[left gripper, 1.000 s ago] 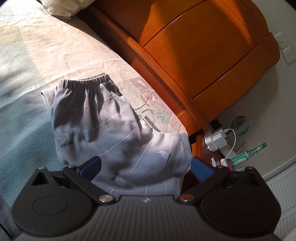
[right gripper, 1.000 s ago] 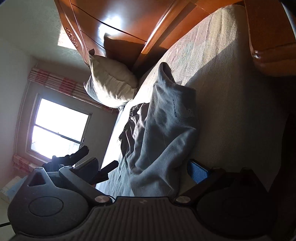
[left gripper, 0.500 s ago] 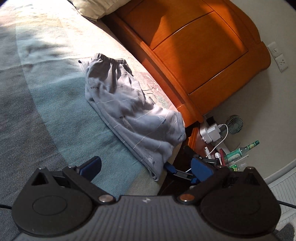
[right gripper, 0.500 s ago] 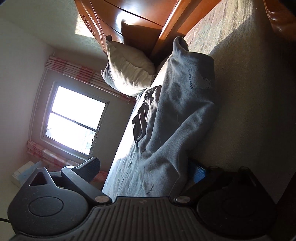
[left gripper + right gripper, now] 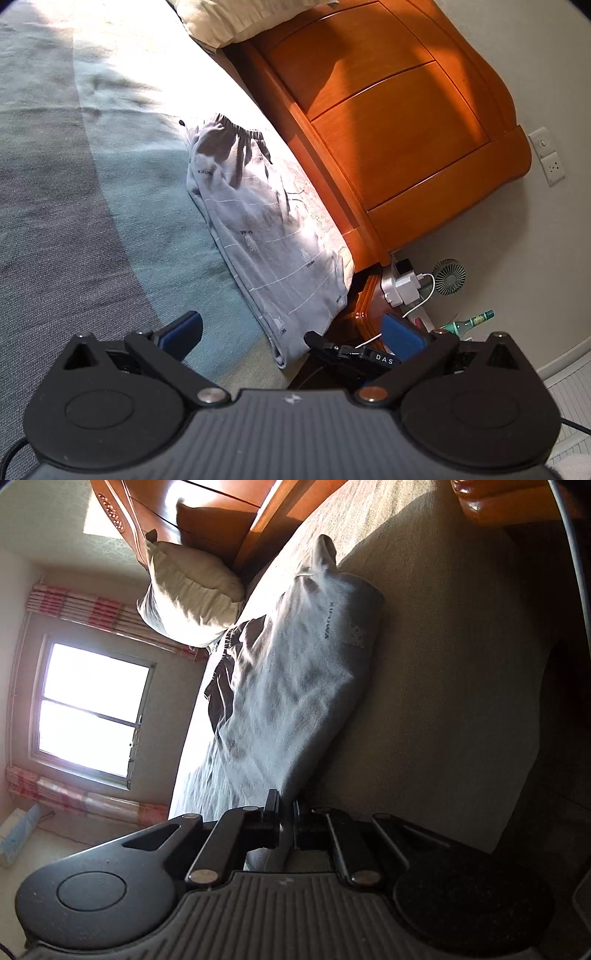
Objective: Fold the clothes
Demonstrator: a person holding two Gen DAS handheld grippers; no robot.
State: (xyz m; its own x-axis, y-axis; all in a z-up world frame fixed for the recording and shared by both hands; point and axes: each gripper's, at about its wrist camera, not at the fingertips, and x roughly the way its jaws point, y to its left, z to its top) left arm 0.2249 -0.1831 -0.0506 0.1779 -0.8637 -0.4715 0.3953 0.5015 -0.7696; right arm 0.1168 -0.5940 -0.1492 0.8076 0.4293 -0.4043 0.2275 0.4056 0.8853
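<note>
Grey trousers with thin white lines lie lengthwise on the bed, waistband far, hem near the bed's corner. My left gripper is open and holds nothing; it hovers short of the hem. In the left wrist view the black tip of my right gripper sits at that hem. In the right wrist view the trousers stretch away from my right gripper, whose jaws are closing, with the hem cloth pinched between the pads.
An orange wooden headboard runs along the trousers' right side, with a beige pillow at its far end. Beyond the bed corner a nightstand carries a white charger, a small fan and a green bottle. A bright window is on the far wall.
My left gripper drew back from the trousers, which now lie stretched out ahead of it. My right gripper went from wide open to closed on the hem.
</note>
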